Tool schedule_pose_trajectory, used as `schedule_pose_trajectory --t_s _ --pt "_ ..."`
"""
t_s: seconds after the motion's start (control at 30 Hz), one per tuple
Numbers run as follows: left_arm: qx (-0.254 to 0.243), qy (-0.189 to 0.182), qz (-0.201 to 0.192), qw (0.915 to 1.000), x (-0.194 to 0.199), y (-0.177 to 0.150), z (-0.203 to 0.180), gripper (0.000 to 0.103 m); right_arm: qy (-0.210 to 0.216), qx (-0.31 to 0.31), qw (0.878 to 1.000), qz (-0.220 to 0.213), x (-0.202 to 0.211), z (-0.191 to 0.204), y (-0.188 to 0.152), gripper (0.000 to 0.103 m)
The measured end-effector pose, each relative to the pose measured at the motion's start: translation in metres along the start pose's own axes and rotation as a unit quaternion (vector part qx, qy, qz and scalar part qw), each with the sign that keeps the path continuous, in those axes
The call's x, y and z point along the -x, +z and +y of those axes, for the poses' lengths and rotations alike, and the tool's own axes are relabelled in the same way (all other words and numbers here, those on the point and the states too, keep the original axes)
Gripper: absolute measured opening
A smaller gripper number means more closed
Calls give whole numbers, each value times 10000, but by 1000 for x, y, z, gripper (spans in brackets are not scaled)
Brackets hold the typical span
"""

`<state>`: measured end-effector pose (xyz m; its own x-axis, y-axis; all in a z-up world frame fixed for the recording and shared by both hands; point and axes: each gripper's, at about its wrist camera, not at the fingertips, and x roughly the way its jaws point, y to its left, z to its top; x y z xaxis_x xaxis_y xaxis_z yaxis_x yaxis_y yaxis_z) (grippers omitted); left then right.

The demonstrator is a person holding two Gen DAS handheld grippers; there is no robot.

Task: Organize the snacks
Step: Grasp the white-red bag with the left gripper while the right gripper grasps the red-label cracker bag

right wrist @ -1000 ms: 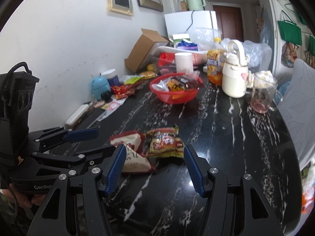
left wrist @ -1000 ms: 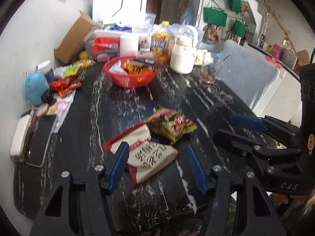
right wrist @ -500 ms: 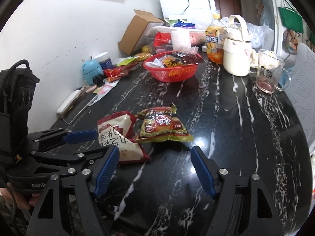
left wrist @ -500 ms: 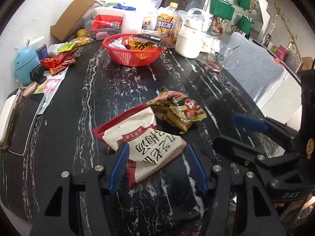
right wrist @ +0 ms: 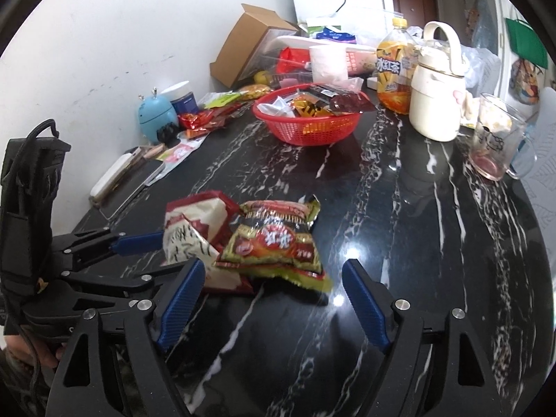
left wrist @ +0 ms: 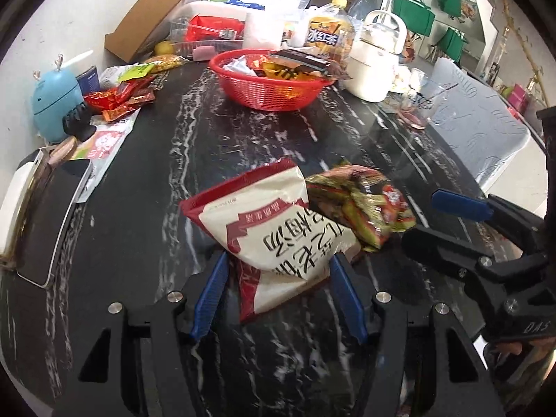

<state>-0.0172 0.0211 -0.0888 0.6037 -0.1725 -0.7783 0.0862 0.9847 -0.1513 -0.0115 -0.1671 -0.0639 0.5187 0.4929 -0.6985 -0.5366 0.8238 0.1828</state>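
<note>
A white and red snack bag (left wrist: 274, 229) lies on the black marble table (left wrist: 173, 180), its near end between the open fingers of my left gripper (left wrist: 278, 264). A yellow and red snack pack (right wrist: 274, 243) lies beside it, overlapping its right edge. My right gripper (right wrist: 271, 278) is open, just short of that pack. The white bag (right wrist: 194, 226) also shows in the right wrist view, with the left gripper's blue fingertips (right wrist: 139, 243) against it. A red basket (left wrist: 271, 87) holding several snacks stands farther back.
Loose red snack packets (left wrist: 118, 100), a blue gadget (left wrist: 55, 104) and a phone (left wrist: 45, 222) lie along the left wall side. A cream kettle (right wrist: 438, 93), an orange drink bottle (right wrist: 392, 69), a glass mug (right wrist: 497, 135) and a cardboard box (right wrist: 250, 48) stand at the back.
Both grippers have moved forward and down toward the two packs. The white bag's near end now sits between the left fingers; the right gripper's fingers have spread wider.
</note>
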Motion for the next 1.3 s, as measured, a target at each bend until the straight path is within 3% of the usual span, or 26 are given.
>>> schedule_pose_trajectory --t_s 0.37,0.43,0.57,0.7,1.13,1.3 --pt "-61 343 -100 9993 -5 19 27 60 222 -143 9993 264 -33 -5 17 82" --pt "51 275 -123 9995 -2 20 32 60 307 -135 9990 303 -39 -5 19 82" --pt "241 82 -195 9995 5 24 37 60 376 -40 9985 398 -50 0 19 66" --pt "285 38 -252 9993 5 30 35 60 385 -75 9984 395 -55 -2 23 60" --pt "258 81 221 9994 -37 57 31 60 62 -56 9992 394 -53 -17 30 59" --pt "374 -291 145 9988 -34 66 31 60 72 -137 9990 419 -51 -26 33 60"
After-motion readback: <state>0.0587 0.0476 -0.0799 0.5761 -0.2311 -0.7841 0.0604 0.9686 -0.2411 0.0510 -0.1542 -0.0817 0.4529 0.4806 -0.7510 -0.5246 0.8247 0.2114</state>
